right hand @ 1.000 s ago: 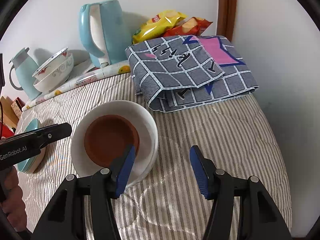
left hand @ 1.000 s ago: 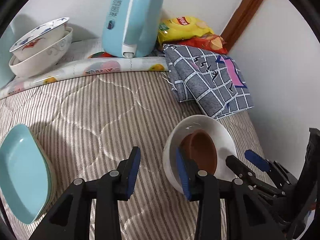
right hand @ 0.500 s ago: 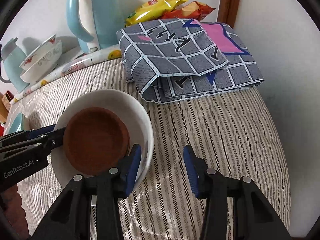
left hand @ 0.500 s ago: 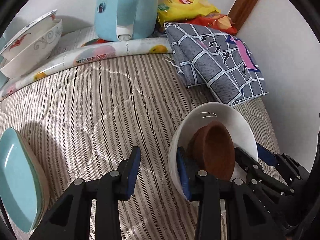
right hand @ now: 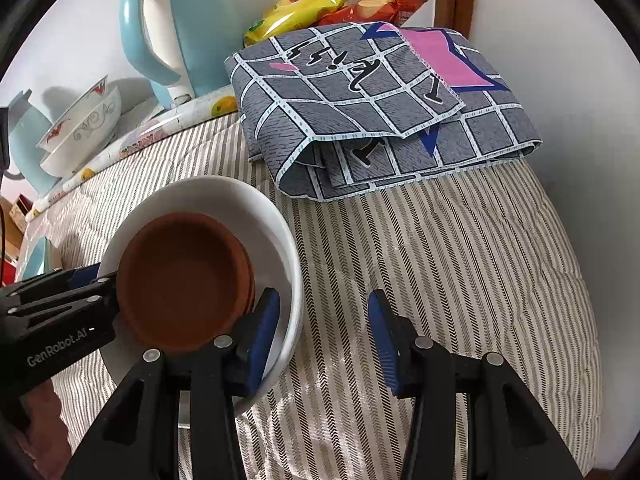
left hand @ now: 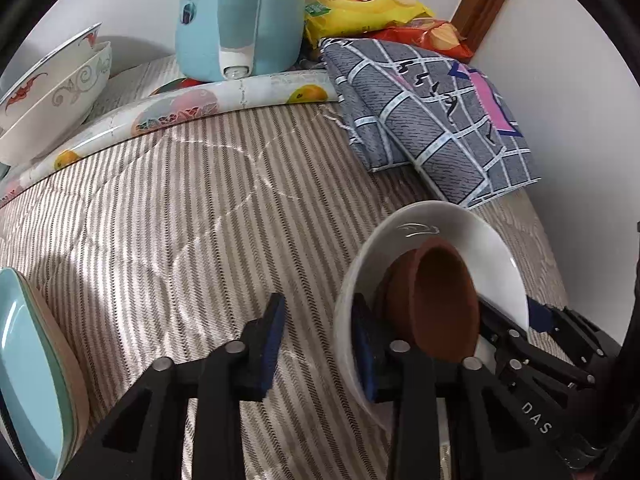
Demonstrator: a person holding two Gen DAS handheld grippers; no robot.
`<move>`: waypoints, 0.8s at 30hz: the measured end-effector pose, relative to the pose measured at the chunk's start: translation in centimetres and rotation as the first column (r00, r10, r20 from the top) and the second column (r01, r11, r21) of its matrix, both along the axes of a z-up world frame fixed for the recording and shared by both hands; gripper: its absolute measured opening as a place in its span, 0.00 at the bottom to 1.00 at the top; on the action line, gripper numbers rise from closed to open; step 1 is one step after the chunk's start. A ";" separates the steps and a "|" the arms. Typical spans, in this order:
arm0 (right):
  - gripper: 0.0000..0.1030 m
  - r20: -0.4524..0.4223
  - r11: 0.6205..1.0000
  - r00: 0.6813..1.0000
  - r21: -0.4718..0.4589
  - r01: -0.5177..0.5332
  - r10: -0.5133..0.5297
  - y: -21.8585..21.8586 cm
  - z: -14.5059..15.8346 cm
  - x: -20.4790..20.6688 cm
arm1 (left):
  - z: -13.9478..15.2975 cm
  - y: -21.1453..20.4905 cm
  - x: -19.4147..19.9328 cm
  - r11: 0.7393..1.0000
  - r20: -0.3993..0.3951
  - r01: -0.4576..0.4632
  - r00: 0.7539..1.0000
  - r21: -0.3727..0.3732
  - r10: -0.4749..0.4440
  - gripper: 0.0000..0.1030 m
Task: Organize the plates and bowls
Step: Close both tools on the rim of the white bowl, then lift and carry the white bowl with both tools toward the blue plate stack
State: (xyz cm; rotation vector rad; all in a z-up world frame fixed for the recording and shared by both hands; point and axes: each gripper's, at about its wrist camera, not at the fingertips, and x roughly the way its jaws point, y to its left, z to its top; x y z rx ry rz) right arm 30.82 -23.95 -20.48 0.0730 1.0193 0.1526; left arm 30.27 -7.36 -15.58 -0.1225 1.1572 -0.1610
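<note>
White bowl [left hand: 448,236] with brown bowl [left hand: 444,300] inside sits tilted between my two hand-held grippers, over the striped bed [left hand: 180,220]. My left hand-held gripper [left hand: 318,344]: jaws apart, right finger inside the white bowl's near rim, left finger outside over the bed; not clamped. My right hand-held gripper [right hand: 322,336]: jaws apart too, left finger inside the white bowl's rim just beside the brown bowl, right finger clear of it. Whether the fingers actually touch the rim, can't tell. Ahead-left of my left hand-held gripper: two stacked patterned bowls [left hand: 52,96]. Blue kettle [left hand: 240,16] straight ahead. Teal plates [left hand: 28,380] stacked on edge at its far left. Folded grey cloth [right hand: 384,108] ahead of my right hand-held gripper, chip bags [right hand: 316,4] behind it.
</note>
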 end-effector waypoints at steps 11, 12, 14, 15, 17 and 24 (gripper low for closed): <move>0.14 0.046 0.998 0.999 0.053 0.020 -0.023 0.9 0.2 -0.9 | 0.5 -0.7 -0.3 0.999 0.045 -0.024 0.999 -0.032 0.026 0.09; 0.14 0.045 0.998 0.999 0.056 0.024 -0.027 0.8 0.2 -1.0 | 0.5 -0.6 -0.4 0.999 0.042 -0.027 0.999 -0.039 0.029 0.09; 0.14 0.044 0.998 0.999 0.048 0.029 -0.031 0.9 0.3 -1.3 | 0.5 -0.6 -0.6 0.999 0.039 -0.031 0.999 -0.036 0.032 0.08; 0.14 0.044 0.998 0.998 0.048 0.035 -0.037 1.0 0.3 -1.5 | 0.5 -0.6 -0.8 0.999 0.039 -0.032 0.999 -0.034 0.033 0.08; 0.13 0.045 0.998 0.998 0.050 0.041 -0.043 0.9 0.4 -1.8 | 0.5 -0.5 -1.2 0.999 0.037 -0.033 0.999 -0.036 0.034 0.08; 0.13 0.035 0.997 0.998 0.066 0.049 -0.051 0.9 0.6 -3.3 | 0.9 0.1 -2.7 0.998 0.029 -0.044 0.999 -0.041 0.045 0.08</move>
